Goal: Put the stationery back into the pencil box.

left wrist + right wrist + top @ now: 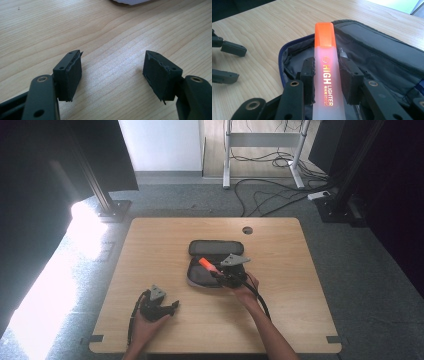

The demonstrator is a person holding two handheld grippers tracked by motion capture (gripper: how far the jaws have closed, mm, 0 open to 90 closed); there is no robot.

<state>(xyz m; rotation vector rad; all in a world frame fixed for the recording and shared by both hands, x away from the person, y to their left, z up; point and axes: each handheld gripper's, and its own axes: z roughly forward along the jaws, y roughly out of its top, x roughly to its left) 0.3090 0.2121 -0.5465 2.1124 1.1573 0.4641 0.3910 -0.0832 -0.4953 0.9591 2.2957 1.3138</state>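
Observation:
An orange highlighter [326, 65] with a white body sits clamped between the two jaws of my right gripper [326, 80], its orange cap pointing away over the open dark pencil case [372, 55]. From above, the highlighter [207, 265] and right gripper [218, 273] hang over the case [216, 248] at the table's middle. My left gripper [174, 307] rests low at the front left of the table, jaws wide apart. Its two pads [72, 75] frame bare wood, and the left gripper [112, 75] holds nothing.
The wooden table [150, 250] has a round cable hole [247, 230] at its far edge. Beyond it are desk legs and loose cables [270, 190] on the grey floor. A black frame post [107, 200] stands at the far left.

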